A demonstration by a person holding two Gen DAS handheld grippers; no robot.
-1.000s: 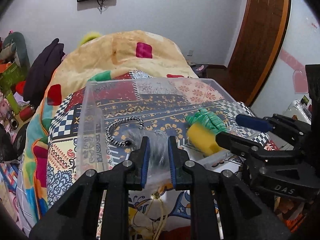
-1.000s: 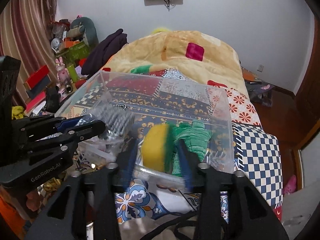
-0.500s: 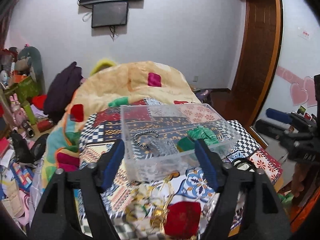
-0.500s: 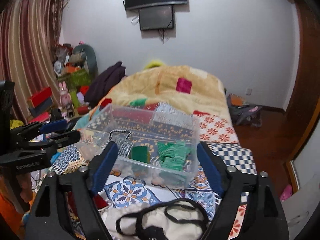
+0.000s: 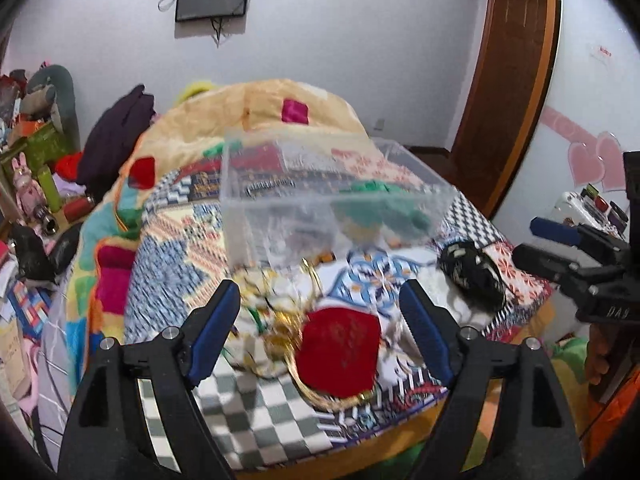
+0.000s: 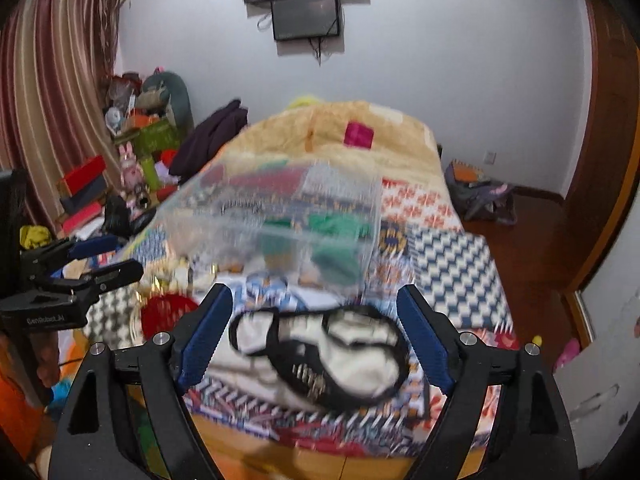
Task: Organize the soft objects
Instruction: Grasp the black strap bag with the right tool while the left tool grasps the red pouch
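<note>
Left gripper (image 5: 320, 308) hangs with jaws spread wide and empty over a plush red pouch (image 5: 338, 354) with gold cord, lower centre. Right gripper (image 6: 314, 312) also gapes, holding nothing, above a soft white-and-black fabric piece (image 6: 344, 354). Beyond, mid-frame, the clear plastic box (image 5: 280, 220) sits on the patchwork bed (image 5: 172, 240), a knitted green item (image 5: 380, 208) inside.

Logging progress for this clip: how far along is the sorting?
Done: a green item and a striped band already lie in the clear bin. In hand: nothing; the left hand-held gripper and right hand-held gripper are both open and empty. Left: the red pouch and the black-and-white cloth still lie on the bed in front of the bin.
</note>
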